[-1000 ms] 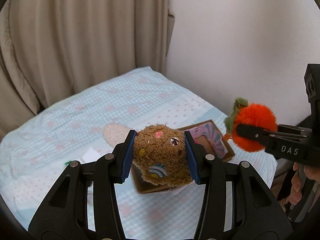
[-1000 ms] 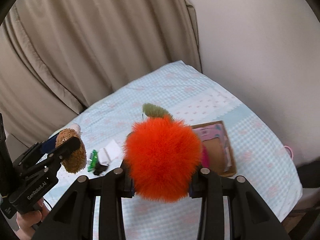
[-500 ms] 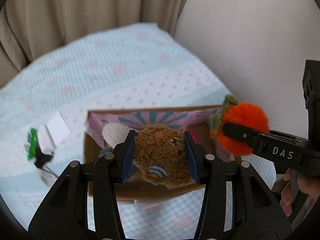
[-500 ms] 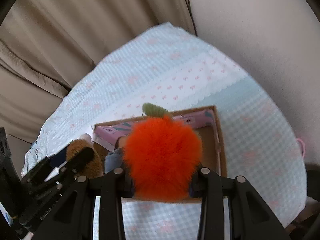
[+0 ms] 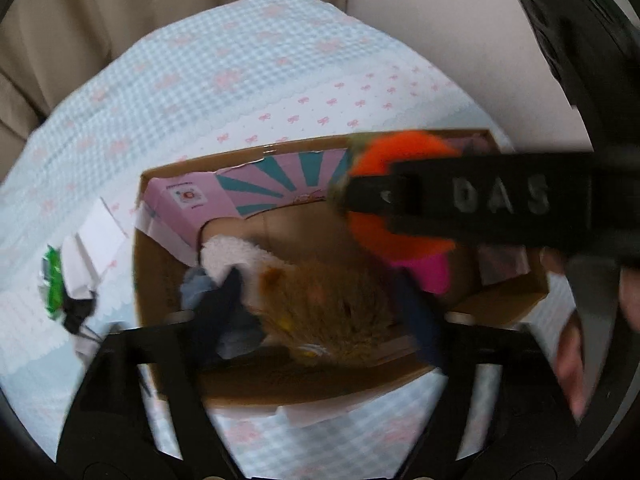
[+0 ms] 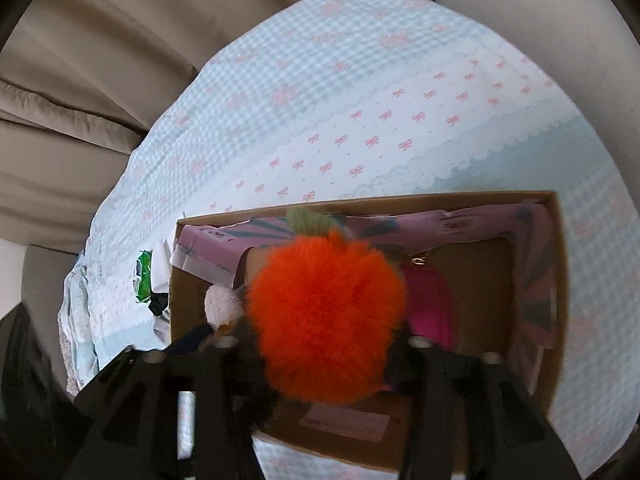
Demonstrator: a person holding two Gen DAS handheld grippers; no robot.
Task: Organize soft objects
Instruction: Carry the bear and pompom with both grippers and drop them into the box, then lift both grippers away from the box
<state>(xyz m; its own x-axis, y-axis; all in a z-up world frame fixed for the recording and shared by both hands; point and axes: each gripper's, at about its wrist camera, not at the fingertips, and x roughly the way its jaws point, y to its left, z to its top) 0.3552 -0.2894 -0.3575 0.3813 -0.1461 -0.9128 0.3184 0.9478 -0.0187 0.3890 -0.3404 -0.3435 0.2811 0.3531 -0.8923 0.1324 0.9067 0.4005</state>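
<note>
The brown plush toy (image 5: 324, 304) sits between my left gripper's (image 5: 328, 312) fingers, low over the open cardboard box (image 5: 160, 240), with its white fuzzy ear (image 5: 232, 256) poking out toward the box's left wall. The jaws of that gripper are opening: the blue-padded fingers (image 5: 420, 320) stand wide and I see gaps beside the toy on both sides, so the pads no longer press it, though the picture is blurred there. The fluffy orange pom-pom toy (image 6: 324, 320), with a green tuft (image 6: 310, 220) at its top, is between my right gripper's (image 6: 324, 344) fingers, also over the box interior. Those jaws are opening too; the fur hides the pads, so I cannot tell whether they still press on it. From the left wrist view the right gripper (image 5: 472, 208) crosses in from the right, lettered "DAS", with the orange toy bulging above and below one finger.

Inside the box I see a bright pink soft item (image 6: 432, 304) just behind the orange toy and a pink and teal printed flap (image 5: 256, 196) folded along the far wall. The box lies on a bed sheet (image 6: 320, 112) of pale blue gingham with pink bows. To the left of the box, on the sheet, lie a white paper (image 5: 100, 236) and a small green packet (image 5: 52, 280). Beige curtains (image 6: 100, 60) hang behind the bed.
</note>
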